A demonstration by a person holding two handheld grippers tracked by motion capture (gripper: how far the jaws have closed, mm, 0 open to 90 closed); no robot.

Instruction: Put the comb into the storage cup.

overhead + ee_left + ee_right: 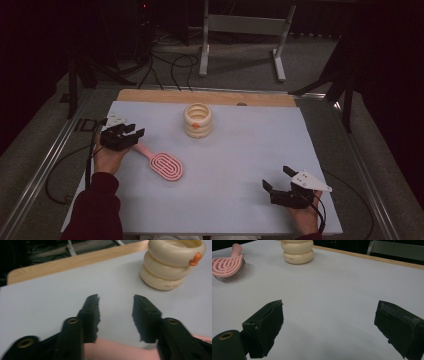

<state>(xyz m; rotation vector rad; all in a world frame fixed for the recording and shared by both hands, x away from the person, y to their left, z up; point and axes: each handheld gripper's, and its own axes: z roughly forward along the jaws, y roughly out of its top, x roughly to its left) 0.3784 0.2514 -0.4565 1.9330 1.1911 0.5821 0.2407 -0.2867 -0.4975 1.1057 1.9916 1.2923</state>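
Jaws of left gripper partly closed, straddling pink brush handle w/o gripping; right gripper wide, idle.

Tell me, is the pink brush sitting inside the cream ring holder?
No, the pink brush lies flat on the table, apart from the cream ring holder, with its handle at the left gripper.

Brush left of container (nearer)

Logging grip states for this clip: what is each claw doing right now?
Left claw: part-open over the pink brush handle, not visibly gripping it.
Right claw: wide open, holding nothing.
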